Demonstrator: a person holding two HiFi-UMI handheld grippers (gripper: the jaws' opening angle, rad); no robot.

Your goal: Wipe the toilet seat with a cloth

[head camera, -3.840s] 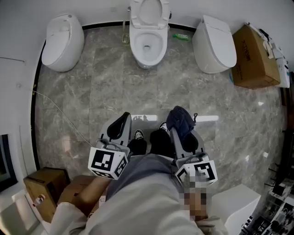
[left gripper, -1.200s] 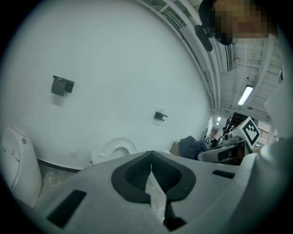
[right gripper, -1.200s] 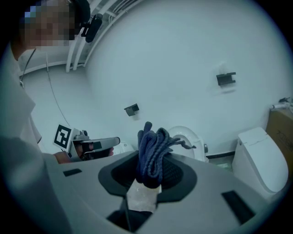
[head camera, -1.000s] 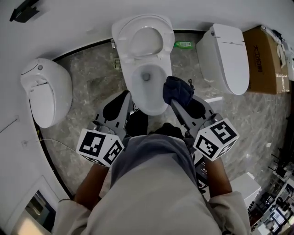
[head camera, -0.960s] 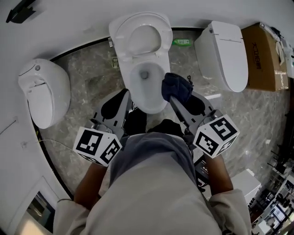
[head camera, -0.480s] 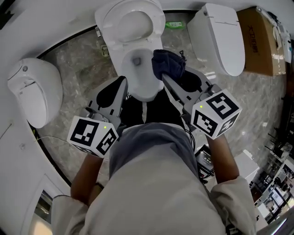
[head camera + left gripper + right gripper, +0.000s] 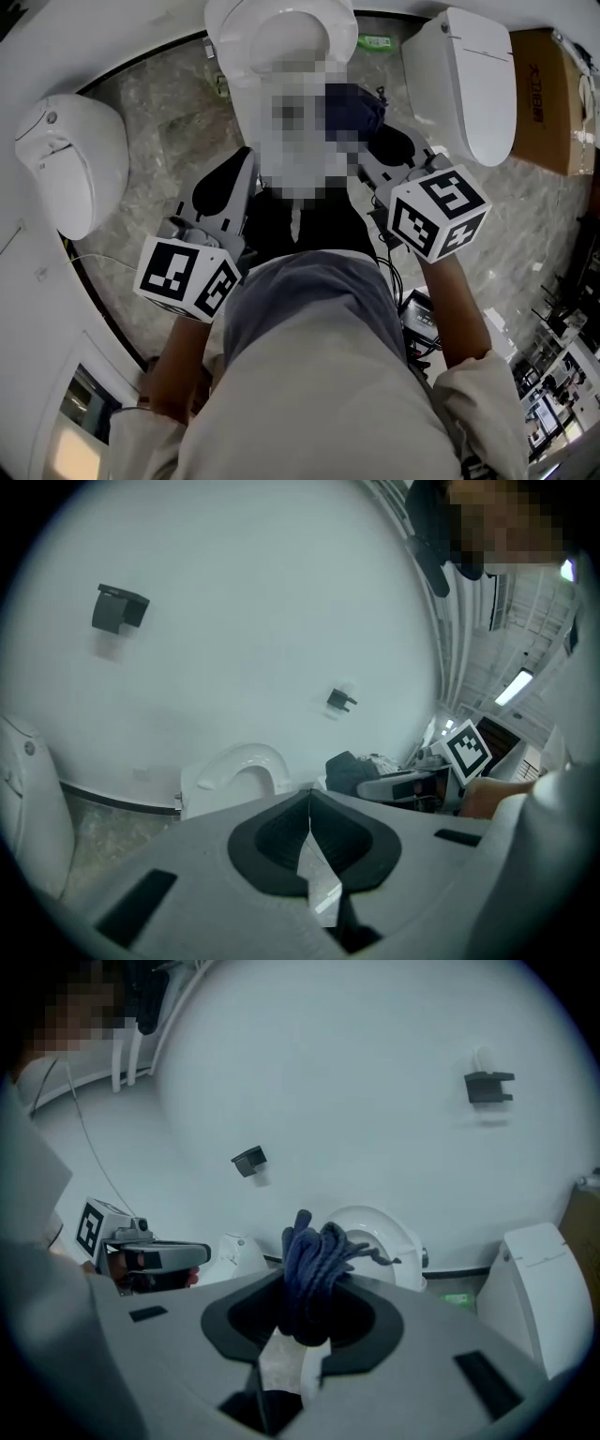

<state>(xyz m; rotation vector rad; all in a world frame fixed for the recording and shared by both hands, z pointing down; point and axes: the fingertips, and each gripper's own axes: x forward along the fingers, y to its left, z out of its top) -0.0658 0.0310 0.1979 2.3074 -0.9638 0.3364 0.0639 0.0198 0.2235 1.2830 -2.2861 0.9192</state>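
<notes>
My right hand-held gripper, upper centre of the head view, was clenched on a bunched dark blue cloth, which poked out past its jaws at the right edge of the white toilet. My left hand-held gripper, left of the bowl, was clamped fully together and empty. In the right gripper view, the cloth stood before the raised toilet seat.

we're right in front of the middle toilet, left gripper at its left, right gripper at its right with the cloth in its jaws, left toilet and right toilet flanking, cardboard box far right
</notes>
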